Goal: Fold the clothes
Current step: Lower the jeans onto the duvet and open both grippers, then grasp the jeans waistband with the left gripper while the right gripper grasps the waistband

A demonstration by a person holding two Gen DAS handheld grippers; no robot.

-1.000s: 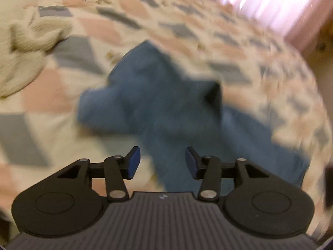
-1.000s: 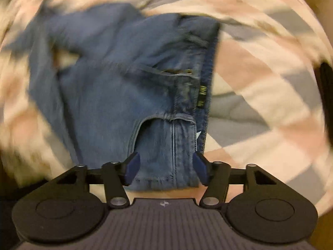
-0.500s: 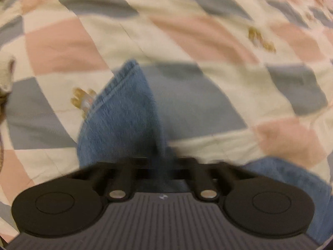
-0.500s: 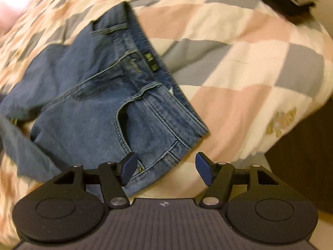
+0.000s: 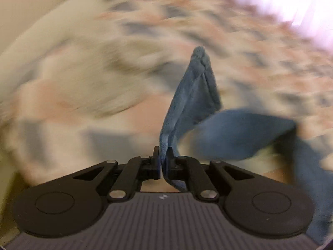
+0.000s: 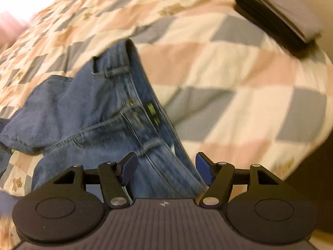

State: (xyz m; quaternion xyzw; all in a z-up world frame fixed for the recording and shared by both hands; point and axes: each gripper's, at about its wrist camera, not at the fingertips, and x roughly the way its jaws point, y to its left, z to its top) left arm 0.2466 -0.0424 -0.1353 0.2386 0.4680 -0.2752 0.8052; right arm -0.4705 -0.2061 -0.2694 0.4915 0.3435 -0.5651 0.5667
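Observation:
A pair of blue jeans [image 6: 100, 112] lies on a checked quilt [image 6: 229, 79]. In the right wrist view the waistband, zip and fly button face me, and my right gripper [image 6: 166, 167] is open, straddling the waistband just above it. In the left wrist view my left gripper [image 5: 163, 156] is shut on a fold of a jeans leg [image 5: 191, 95], lifted up off the bed; the rest of the leg [image 5: 245, 133] trails off to the right. The left wrist view is motion-blurred.
A cream knit garment [image 5: 89, 79] lies blurred on the quilt to the left. A dark folded stack with a grey top [image 6: 278, 16] sits at the bed's far right corner. The bed edge drops away at right [image 6: 308, 166]. Bright curtains [image 5: 281, 6] show behind.
My left gripper went from open above the jeans to shut on a leg fold and lifted it. My right gripper stayed open and moved closer over the waistband.

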